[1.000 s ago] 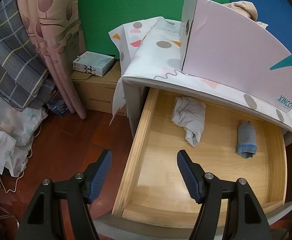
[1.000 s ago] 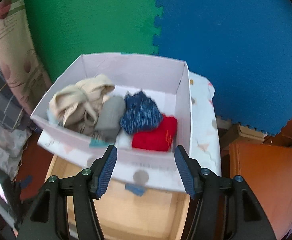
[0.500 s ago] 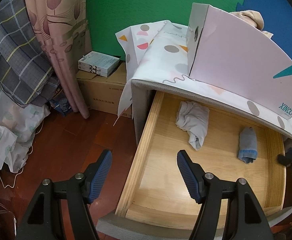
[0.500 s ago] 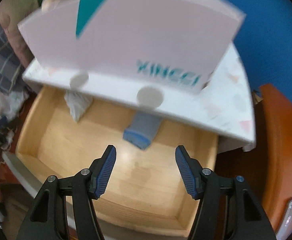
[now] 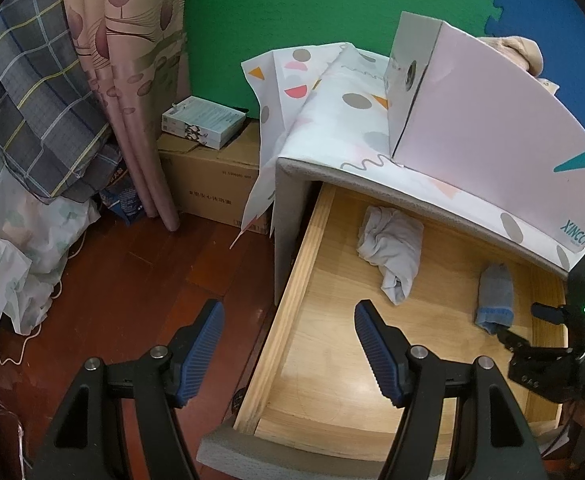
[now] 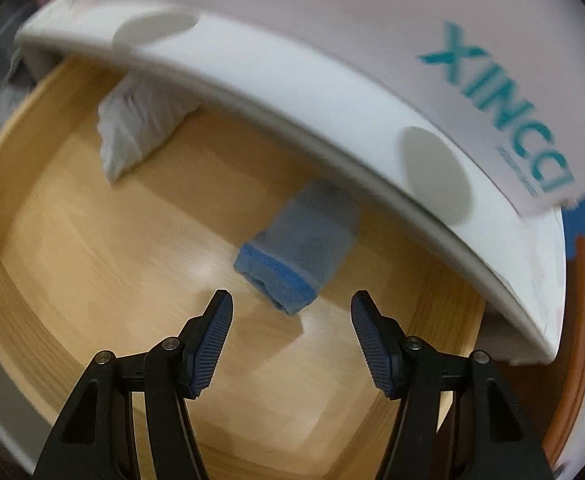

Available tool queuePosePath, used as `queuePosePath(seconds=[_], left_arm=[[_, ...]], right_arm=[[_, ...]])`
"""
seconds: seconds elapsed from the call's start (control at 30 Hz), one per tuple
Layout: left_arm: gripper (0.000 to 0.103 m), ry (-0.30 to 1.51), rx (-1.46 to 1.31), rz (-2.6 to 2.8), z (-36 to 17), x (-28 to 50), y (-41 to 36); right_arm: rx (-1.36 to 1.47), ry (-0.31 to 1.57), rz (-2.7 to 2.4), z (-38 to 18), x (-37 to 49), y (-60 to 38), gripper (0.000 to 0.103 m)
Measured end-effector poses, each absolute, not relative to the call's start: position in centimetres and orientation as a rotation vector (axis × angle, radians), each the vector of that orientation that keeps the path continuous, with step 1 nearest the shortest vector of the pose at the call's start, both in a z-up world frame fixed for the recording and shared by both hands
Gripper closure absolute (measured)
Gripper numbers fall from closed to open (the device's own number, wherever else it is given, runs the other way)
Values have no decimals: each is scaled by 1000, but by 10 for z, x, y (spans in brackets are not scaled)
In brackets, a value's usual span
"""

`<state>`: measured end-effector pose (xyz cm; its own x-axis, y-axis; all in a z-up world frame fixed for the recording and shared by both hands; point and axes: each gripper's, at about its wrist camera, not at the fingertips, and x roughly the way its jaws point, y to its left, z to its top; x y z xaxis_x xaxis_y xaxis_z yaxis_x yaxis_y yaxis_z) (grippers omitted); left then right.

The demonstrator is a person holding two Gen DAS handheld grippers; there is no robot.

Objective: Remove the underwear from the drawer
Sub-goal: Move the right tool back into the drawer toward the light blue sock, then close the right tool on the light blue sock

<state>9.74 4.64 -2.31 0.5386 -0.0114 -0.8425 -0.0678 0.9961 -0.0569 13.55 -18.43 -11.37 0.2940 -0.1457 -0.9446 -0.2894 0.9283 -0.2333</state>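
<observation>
Lowered from above the pink box (image 5: 492, 120) into the open drawer (image 5: 292, 280), the right gripper (image 6: 292, 312) is now held spread and empty, the rolled blue-grey underwear (image 6: 296, 256) lying just ahead of its fingertips. A pale piece (image 5: 392, 248) lies beyond the spread, empty left gripper (image 5: 288, 332). Nothing has been grasped; both removals remain.

Both the left gripper (image 5: 288, 320) and right gripper (image 6: 291, 312) have black triangular frames, silver screws and ribbed dark-blue pads (image 5: 376, 352); a green light glows at three o'clock.
</observation>
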Motion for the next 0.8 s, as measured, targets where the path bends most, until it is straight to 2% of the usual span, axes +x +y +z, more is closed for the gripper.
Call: queuePosePath(seconds=[0.57, 0.8], left_arm=[[34, 1012, -120, 48, -25, 100, 55], [34, 1017, -128, 55, -25, 100, 56]], right_arm=[[-755, 1219, 140, -159, 141, -143, 48], [-812, 1182, 114, -167, 139, -138, 66]])
